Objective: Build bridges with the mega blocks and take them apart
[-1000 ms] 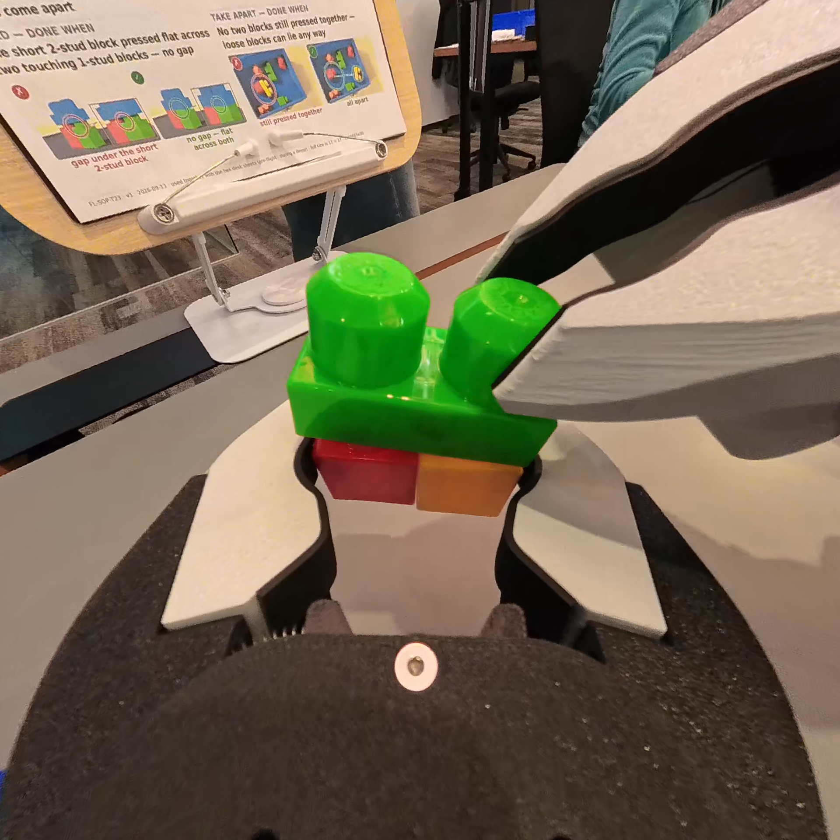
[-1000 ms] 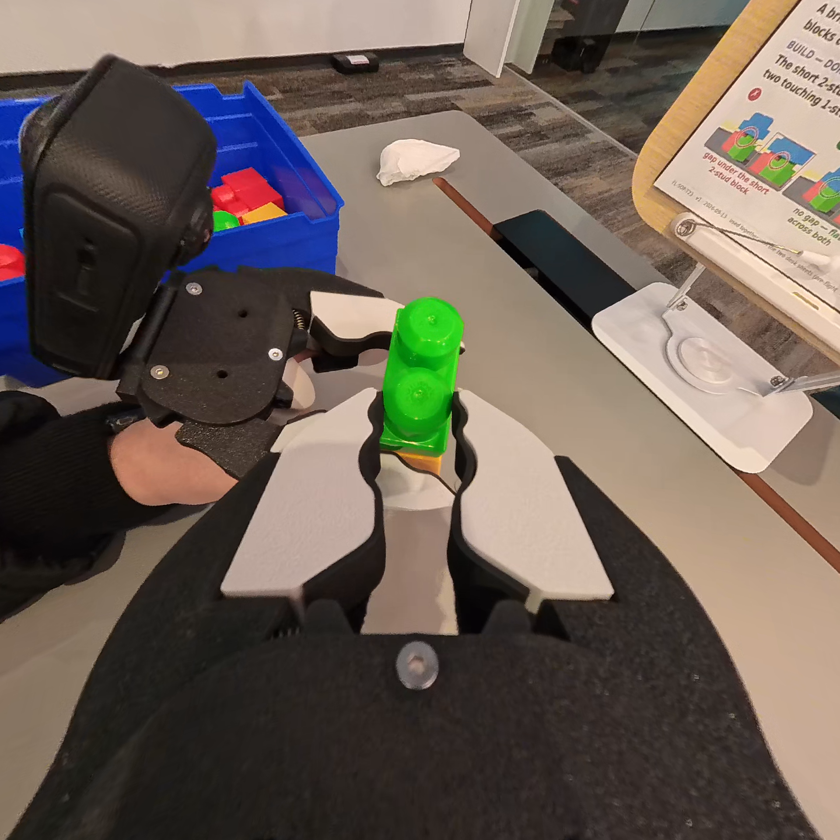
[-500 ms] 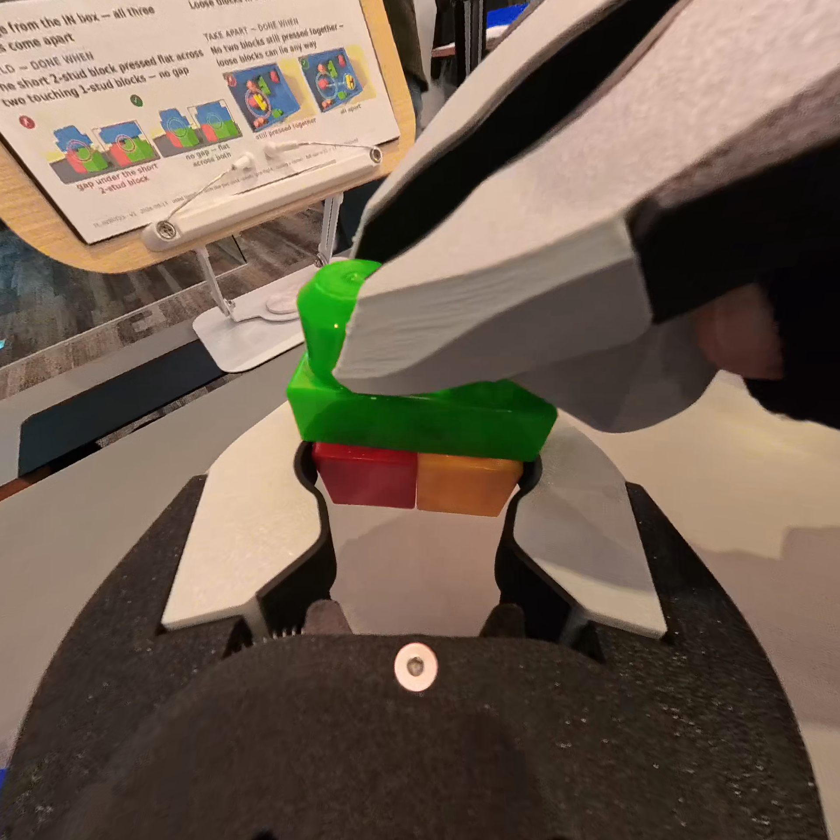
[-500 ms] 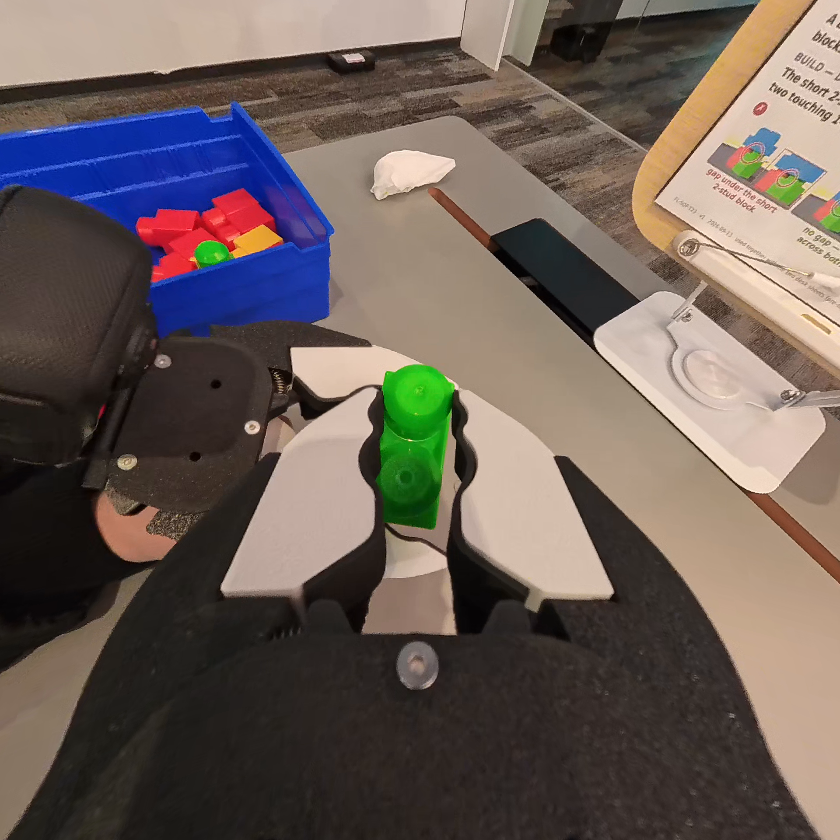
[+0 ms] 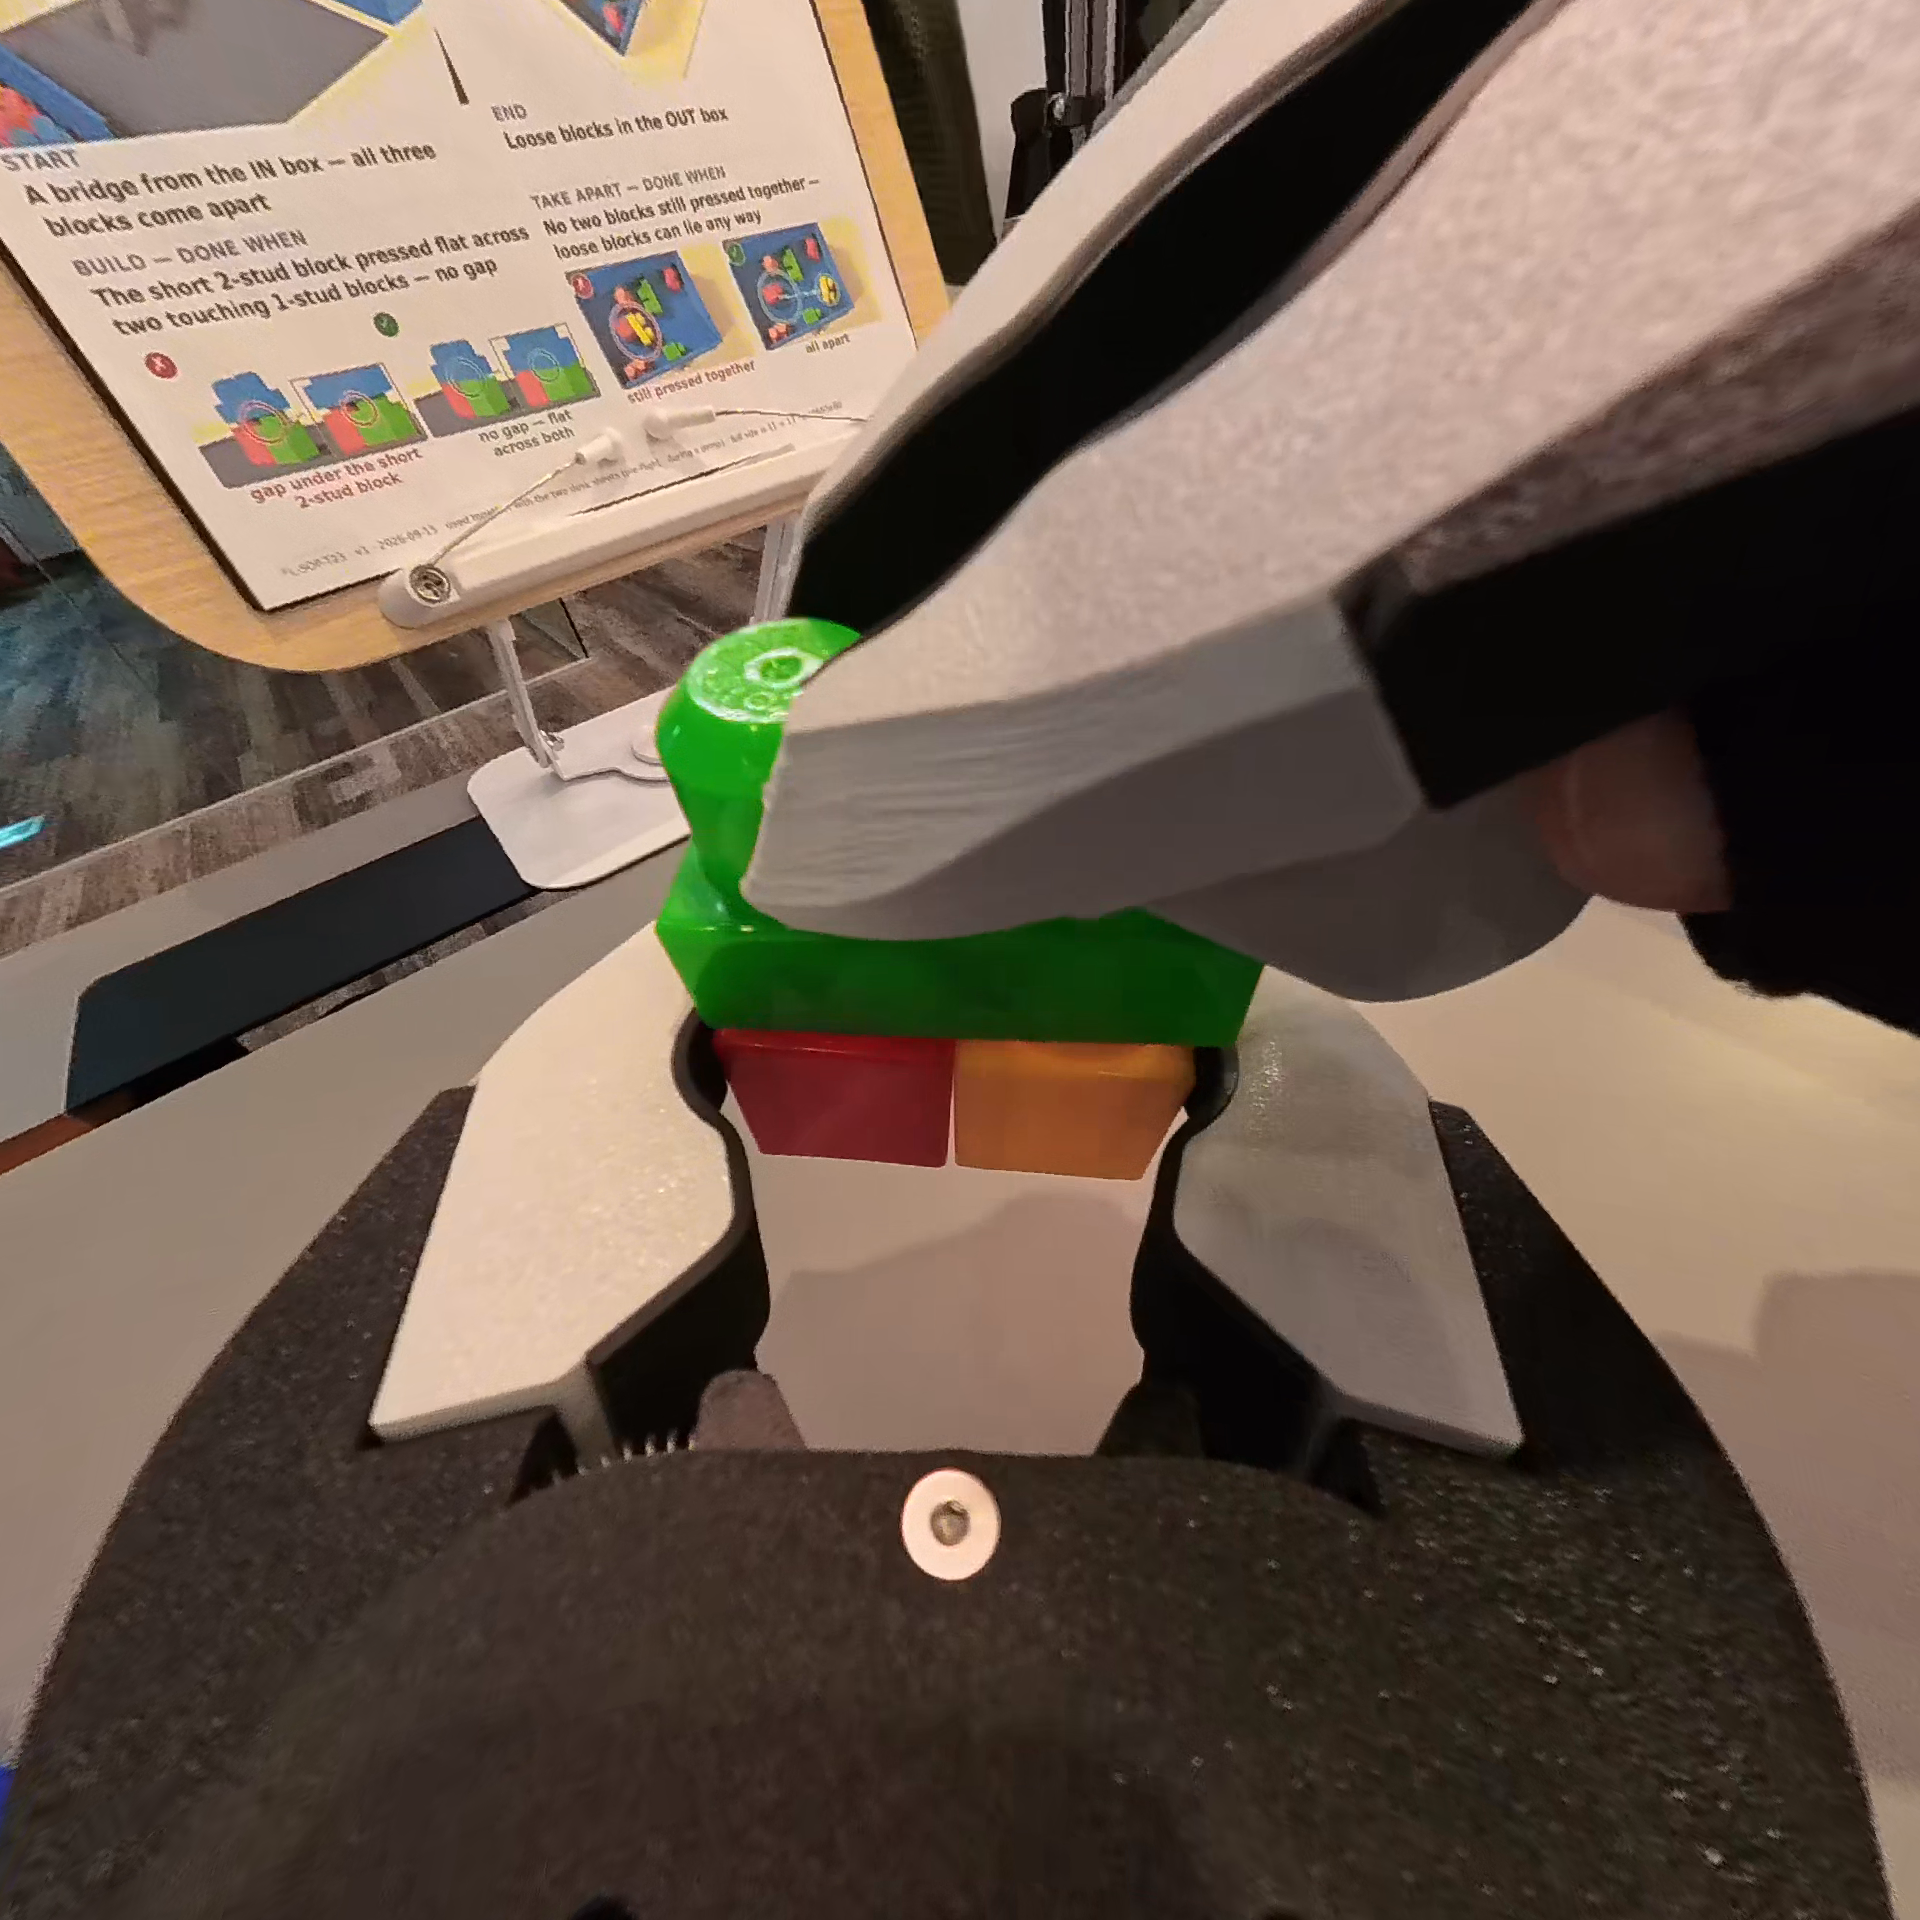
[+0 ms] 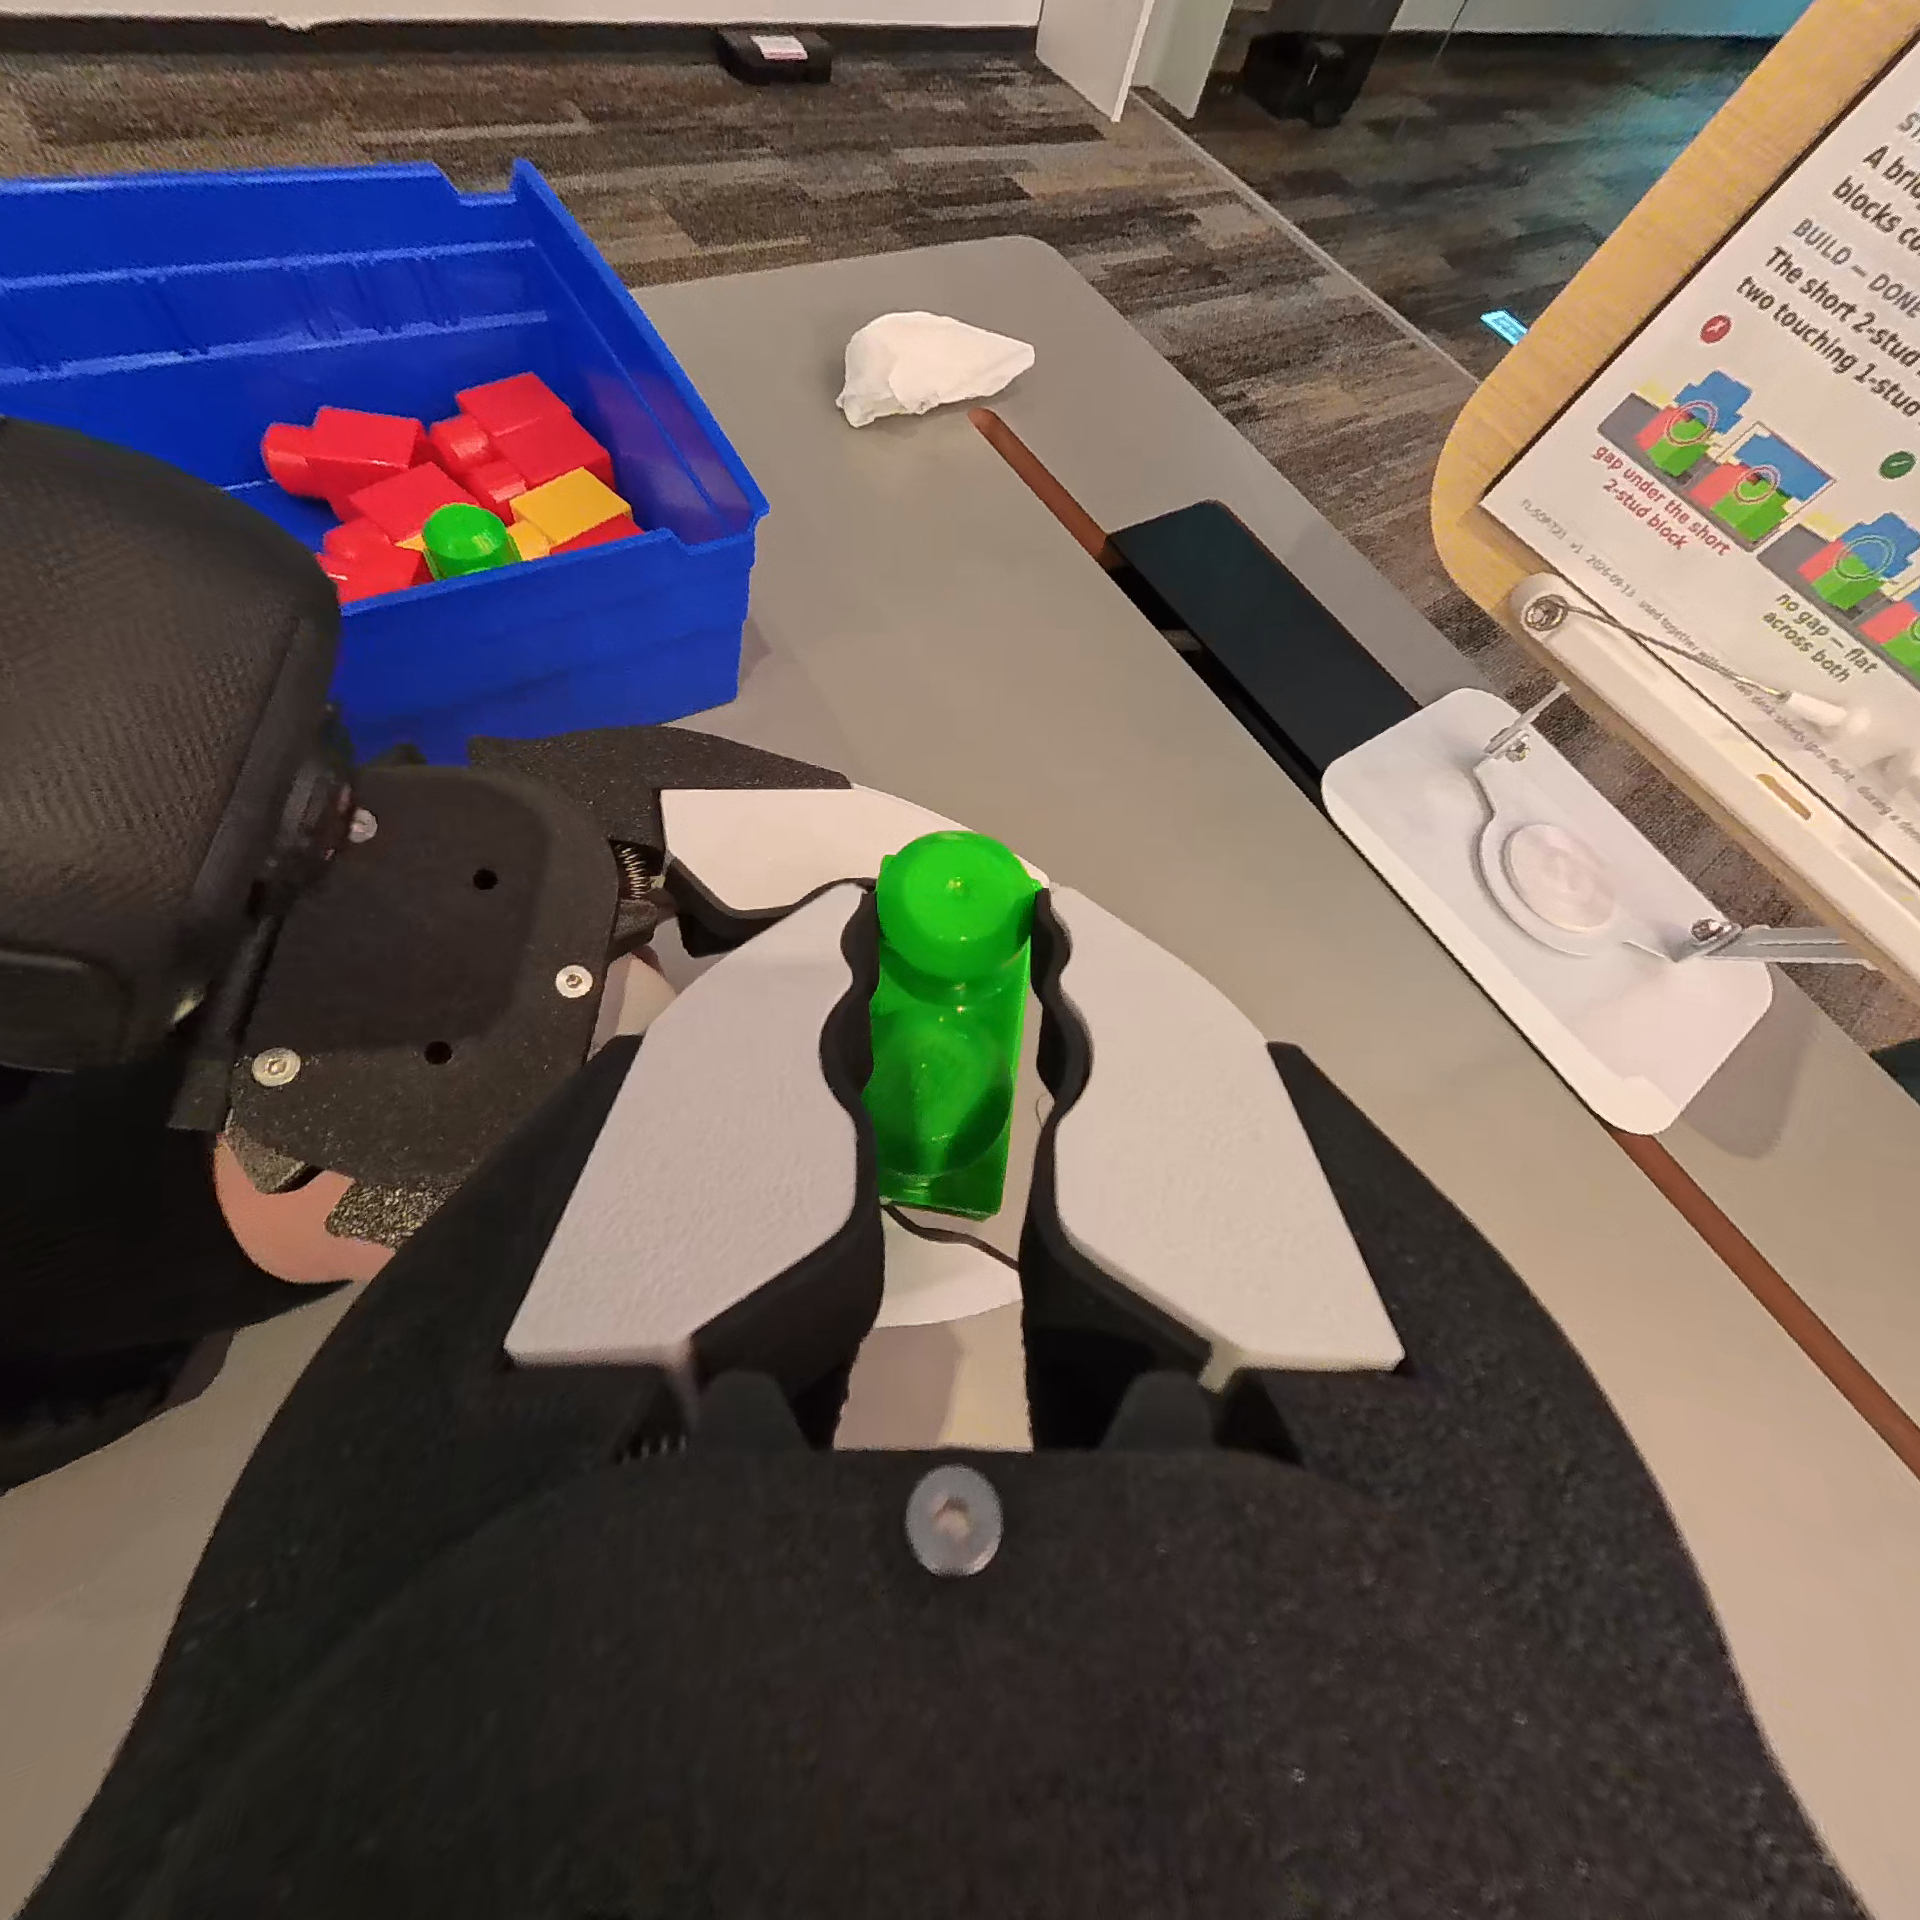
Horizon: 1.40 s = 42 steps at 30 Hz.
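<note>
A green two-stud block sits across a red block and an orange block, which touch side by side. My left gripper is shut on the red and orange pair from both sides, low over the grey table. My right gripper is shut on the green block from above. In the left wrist view its fingers cover the block's right stud. In the right wrist view the red and orange blocks are hidden under the green one, and a left-gripper finger shows behind it.
A blue bin holding several red, yellow and green blocks stands at the far left. A crumpled white cloth lies farther back. An instruction board on a white stand base stands to the right, near the table's edge.
My right gripper has swung over the green block's top, covering its right stud, and now looks down on it more steeply. The three blocks stay pressed together in my left gripper.
</note>
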Tool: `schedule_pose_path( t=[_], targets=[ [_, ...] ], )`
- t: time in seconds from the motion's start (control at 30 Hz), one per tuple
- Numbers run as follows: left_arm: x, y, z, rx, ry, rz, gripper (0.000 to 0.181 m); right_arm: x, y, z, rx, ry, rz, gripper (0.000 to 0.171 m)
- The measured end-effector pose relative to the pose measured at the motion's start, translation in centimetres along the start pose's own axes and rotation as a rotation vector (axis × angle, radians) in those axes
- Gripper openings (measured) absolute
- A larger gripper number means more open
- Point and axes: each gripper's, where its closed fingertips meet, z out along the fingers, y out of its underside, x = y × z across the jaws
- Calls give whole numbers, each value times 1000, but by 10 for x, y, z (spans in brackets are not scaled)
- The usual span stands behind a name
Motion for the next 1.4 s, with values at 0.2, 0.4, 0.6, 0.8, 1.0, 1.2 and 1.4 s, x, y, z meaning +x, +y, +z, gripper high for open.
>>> schedule_pose_path(
  t=[0.2,0.4,0.6,0.8,1.0,1.2,1.4],
  targets=[
    [2,2,2,-11,19,-16,88,1,3,2,0,10,-23,28],
    [0,-2,1,-1,22,-32,88,0,-3,1,48,9,-63,28],
    [-16,13,4,-71,-15,-111,88,11,-8,-22,153,48,11,34],
    [-22,16,4,-96,-35,-112,88,1,9,-10,112,-66,128,34],
    [-21,10,1,-65,-44,-91,88,-3,9,-2,87,-42,59,28],
    [-23,1,-5,3,-23,-149,88,-7,2,-3,76,-51,49,28],
    [-23,3,-5,1,-29,-139,88,-9,4,-3,13,-45,29,28]
  ],
)
